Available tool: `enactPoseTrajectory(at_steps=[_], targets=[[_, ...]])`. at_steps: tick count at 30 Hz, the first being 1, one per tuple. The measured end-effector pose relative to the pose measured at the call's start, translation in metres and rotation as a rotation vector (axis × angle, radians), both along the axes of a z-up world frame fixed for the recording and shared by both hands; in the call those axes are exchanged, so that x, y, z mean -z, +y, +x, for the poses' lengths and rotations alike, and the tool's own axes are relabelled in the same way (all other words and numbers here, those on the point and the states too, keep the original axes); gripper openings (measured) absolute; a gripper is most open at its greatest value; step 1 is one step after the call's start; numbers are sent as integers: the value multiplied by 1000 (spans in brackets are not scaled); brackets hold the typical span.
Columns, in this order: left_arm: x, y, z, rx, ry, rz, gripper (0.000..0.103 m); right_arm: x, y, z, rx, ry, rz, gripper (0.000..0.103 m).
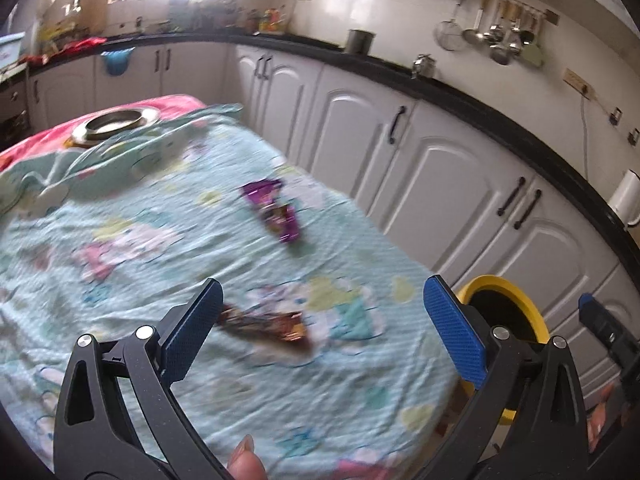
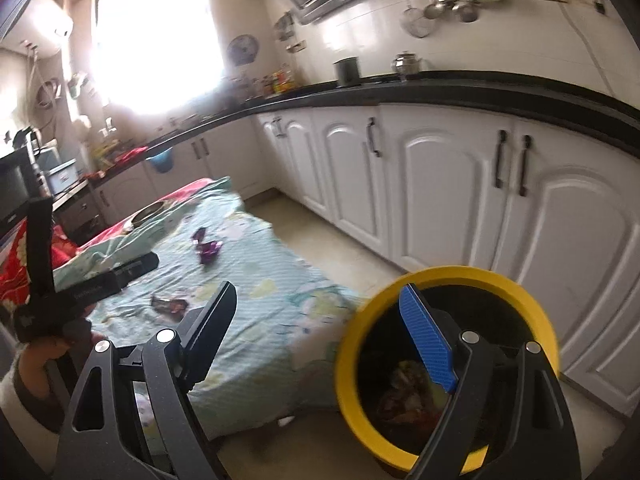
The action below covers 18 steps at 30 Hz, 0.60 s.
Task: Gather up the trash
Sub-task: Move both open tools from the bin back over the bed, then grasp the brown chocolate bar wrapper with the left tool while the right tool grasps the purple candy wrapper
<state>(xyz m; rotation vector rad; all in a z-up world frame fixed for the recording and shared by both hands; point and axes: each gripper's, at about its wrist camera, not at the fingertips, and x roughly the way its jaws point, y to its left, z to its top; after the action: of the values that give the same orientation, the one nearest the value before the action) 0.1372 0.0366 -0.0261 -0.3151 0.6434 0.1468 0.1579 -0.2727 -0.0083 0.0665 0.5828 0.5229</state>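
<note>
Both views are smeared by motion, so print on the wrappers cannot be read. The bench [image 1: 100, 280] carries a pale green patterned cloth; its near edge is cut off by the frame in the left wrist view, and its left edge runs out of that picture. At the far left corner a metal dish [image 1: 116, 122] sits on a pink cloth, partly hidden behind a rumpled fold of the green one.

A brown wrapper [image 1: 264, 326] lies toward the near right corner of the bench, its left end hidden behind one finger. A purple wrapper [image 1: 272, 210] lies farther back, near the right edge, well apart from the brown one.

The yellow bin [image 2: 360, 344] stands on the floor just beside the bench's near right corner. In the left wrist view most of it is hidden behind a finger. In the right wrist view some crumpled trash shows inside, too dark and blurred to identify.

The left gripper [image 1: 322, 328] hangs over the near part of the bench with its fingers [image 1: 454, 330] spread wide; the brown wrapper shows between them, ungripped. The right gripper [image 2: 320, 336] hangs over the gap between bench and bin, fingers [image 2: 428, 344] also wide apart and holding nothing; one finger overlaps the bin's mouth. A fingertip shows at the bottom edge, otherwise cut off.
</note>
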Motion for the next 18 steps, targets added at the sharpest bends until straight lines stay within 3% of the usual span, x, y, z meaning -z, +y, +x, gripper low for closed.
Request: enactPoseTrajectory(at_steps=[9,15,18], targets=[[18,44,-13,-48,47,-67,92,-6,56,25,-106,22,-13,81],[35,58,-9,-43,86,-160,65,-9,88,45,-160,39,-18,76],[39,60,-2,-35,91,-198,60,-8,105,58,-192,58,-27,73]])
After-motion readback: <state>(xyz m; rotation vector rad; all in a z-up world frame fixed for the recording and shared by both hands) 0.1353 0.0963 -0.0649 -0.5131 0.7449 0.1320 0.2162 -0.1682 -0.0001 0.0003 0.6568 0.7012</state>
